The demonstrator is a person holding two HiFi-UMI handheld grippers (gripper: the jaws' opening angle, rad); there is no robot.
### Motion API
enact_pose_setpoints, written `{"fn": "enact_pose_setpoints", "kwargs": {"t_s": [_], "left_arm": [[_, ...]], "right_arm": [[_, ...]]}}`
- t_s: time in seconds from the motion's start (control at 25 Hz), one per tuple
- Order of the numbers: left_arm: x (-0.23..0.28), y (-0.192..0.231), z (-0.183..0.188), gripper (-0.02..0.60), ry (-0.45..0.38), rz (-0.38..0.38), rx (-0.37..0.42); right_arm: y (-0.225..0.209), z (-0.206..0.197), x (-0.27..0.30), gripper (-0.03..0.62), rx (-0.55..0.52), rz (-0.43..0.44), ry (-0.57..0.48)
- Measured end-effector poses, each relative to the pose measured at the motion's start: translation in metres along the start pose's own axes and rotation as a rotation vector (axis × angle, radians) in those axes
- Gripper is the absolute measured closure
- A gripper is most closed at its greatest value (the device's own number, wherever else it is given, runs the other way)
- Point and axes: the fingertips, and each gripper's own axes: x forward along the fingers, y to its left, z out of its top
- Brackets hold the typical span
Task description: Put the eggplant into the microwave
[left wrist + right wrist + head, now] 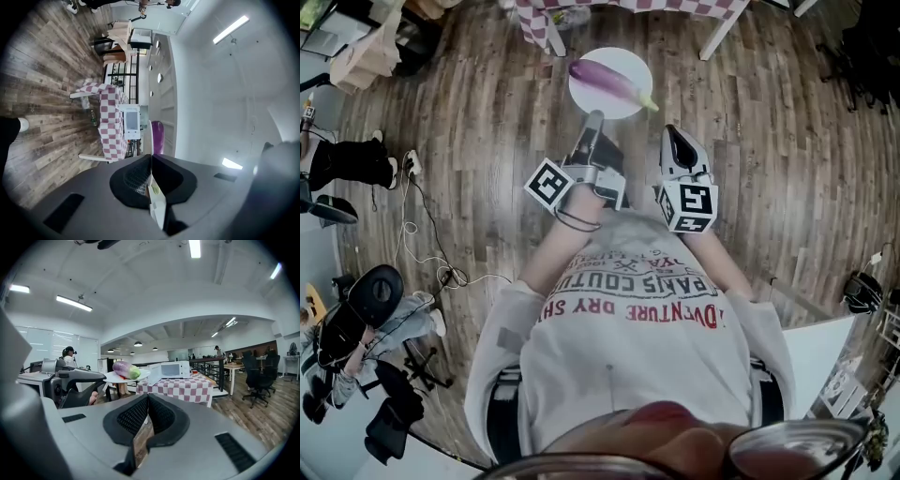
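A purple eggplant (607,79) with a green stem end lies on a white plate (592,99). My left gripper (594,119) is shut on the plate's near rim and holds it above the wood floor. In the left gripper view the plate (149,136) shows edge-on between the jaws, with the eggplant (157,136) beside it. The white microwave (171,369) stands on a red-and-white checkered table (183,386); its door looks swung open. My right gripper (674,139) is shut with nothing in it, to the right of the plate. In the right gripper view the eggplant (123,369) sits left of the microwave.
The checkered table (581,13) is just beyond the plate in the head view. Cables and a power strip (411,167) lie on the floor at left, near office chairs (366,305). Black chairs (257,376) and a railing (213,369) stand right of the table. Another person (69,357) stands far left.
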Motion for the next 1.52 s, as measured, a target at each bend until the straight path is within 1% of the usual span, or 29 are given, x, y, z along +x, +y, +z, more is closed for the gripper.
{"fn": "enact_pose_setpoints", "kwargs": {"t_s": [0.2, 0.36, 0.64, 0.96, 1.16, 1.32, 1.52], "left_arm": [[0.037, 0.011, 0.009, 0.551, 0.017, 0.010, -0.011], [0.081, 0.019, 0.025, 0.551, 0.024, 0.017, -0.014], [0.190, 0.035, 0.063, 0.551, 0.051, 0.027, -0.042], [0.326, 0.052, 0.114, 0.551, 0.116, 0.023, -0.059], [0.394, 0.056, 0.141, 0.551, 0.150, 0.014, -0.043], [0.426, 0.065, 0.152, 0.551, 0.168, 0.028, -0.044], [0.448, 0.087, 0.158, 0.551, 0.163, 0.051, -0.039]], "right_arm": [[-0.019, 0.003, 0.031, 0.568, 0.002, -0.017, 0.012], [-0.041, 0.012, 0.070, 0.568, -0.002, -0.039, 0.023], [-0.085, 0.041, 0.163, 0.568, -0.019, -0.072, 0.040], [-0.133, 0.083, 0.291, 0.568, -0.043, -0.115, 0.026], [-0.152, 0.106, 0.359, 0.568, -0.044, -0.121, 0.009], [-0.166, 0.111, 0.396, 0.568, -0.044, -0.118, 0.014], [-0.186, 0.099, 0.431, 0.568, -0.018, -0.117, 0.028]]}}
